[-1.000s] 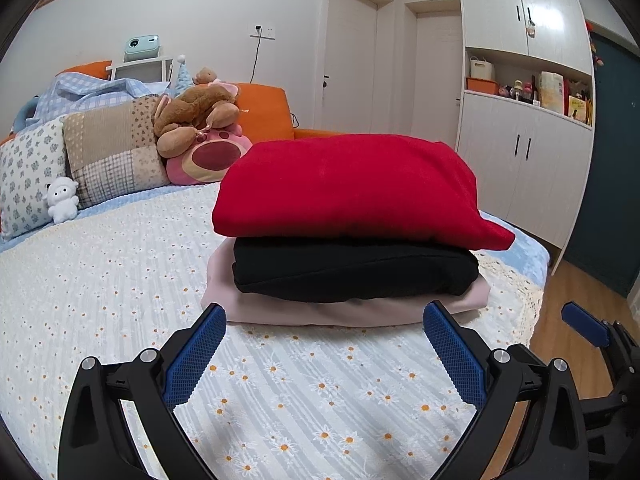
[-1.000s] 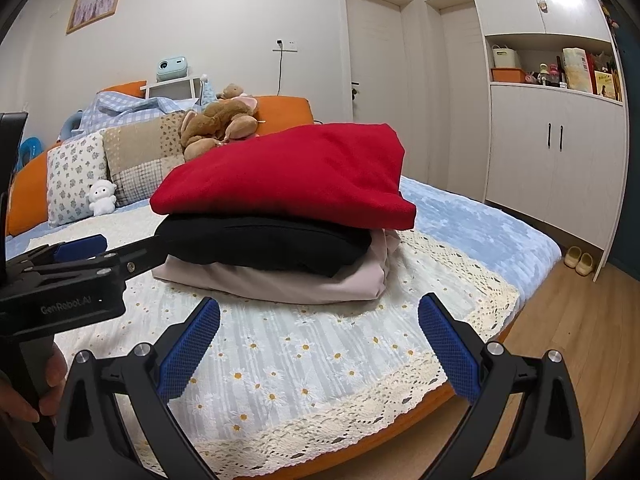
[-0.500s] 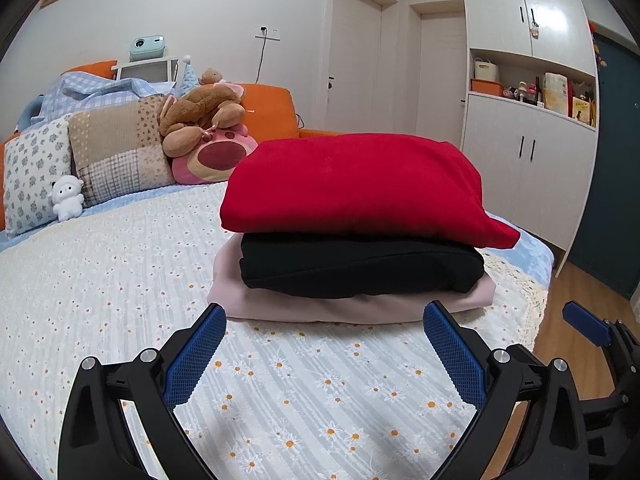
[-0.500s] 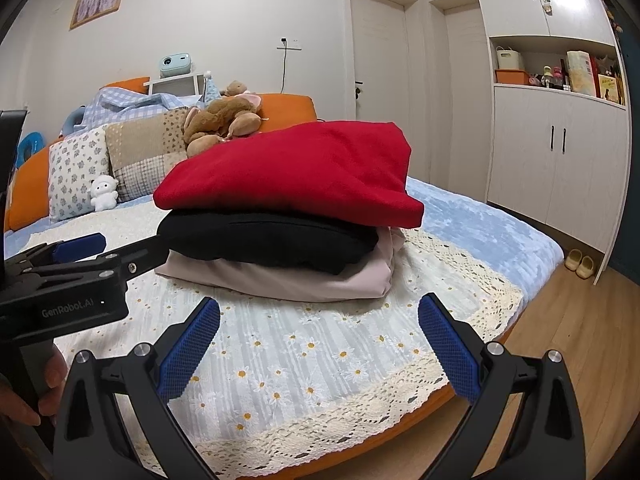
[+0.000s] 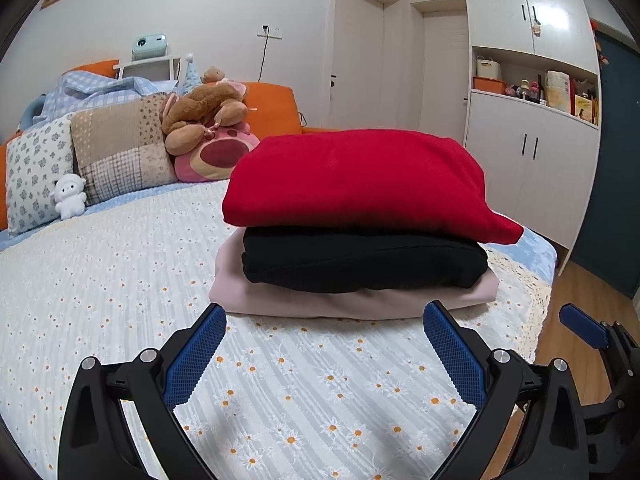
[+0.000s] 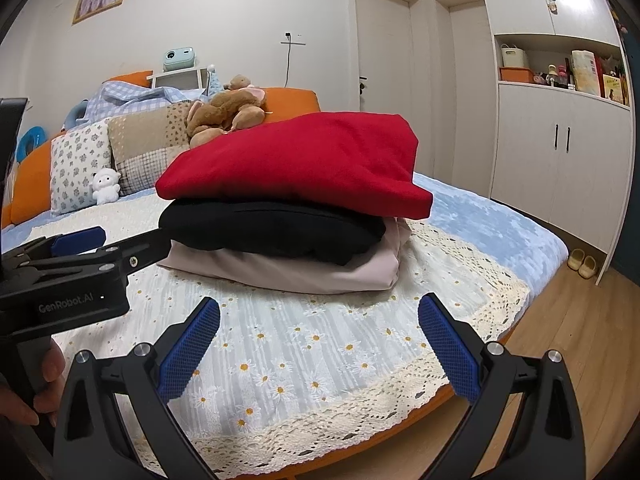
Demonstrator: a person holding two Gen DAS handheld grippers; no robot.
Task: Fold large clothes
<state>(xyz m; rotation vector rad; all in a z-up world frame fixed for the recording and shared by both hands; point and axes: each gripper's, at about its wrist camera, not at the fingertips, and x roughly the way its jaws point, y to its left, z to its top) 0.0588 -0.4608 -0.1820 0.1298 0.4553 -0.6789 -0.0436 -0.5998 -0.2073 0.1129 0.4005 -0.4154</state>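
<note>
A stack of three folded garments lies on the bed: a red garment (image 5: 360,180) (image 6: 304,160) on top, a black garment (image 5: 360,260) (image 6: 272,228) under it, and a pale pink garment (image 5: 340,300) (image 6: 300,272) at the bottom. My left gripper (image 5: 326,348) is open, just short of the stack's near edge, with nothing between its blue pads. To its right, my right gripper (image 6: 318,344) is also open and empty, hovering over the bed's lace hem. The left gripper's body (image 6: 68,280) shows at the left of the right wrist view, held by a hand (image 6: 28,384).
The bed (image 5: 100,280) has a daisy-print cover. Pillows (image 5: 112,152) and plush toys (image 5: 204,116) line the headboard. A white wardrobe (image 5: 532,128) and doors (image 5: 360,60) stand beyond. Wooden floor (image 6: 560,352) and slippers (image 6: 582,262) lie right of the bed.
Both grippers have drifted slightly left and a little closer to the stack, which now sits further right in the views. The stack itself has not moved and both grippers stay open.
</note>
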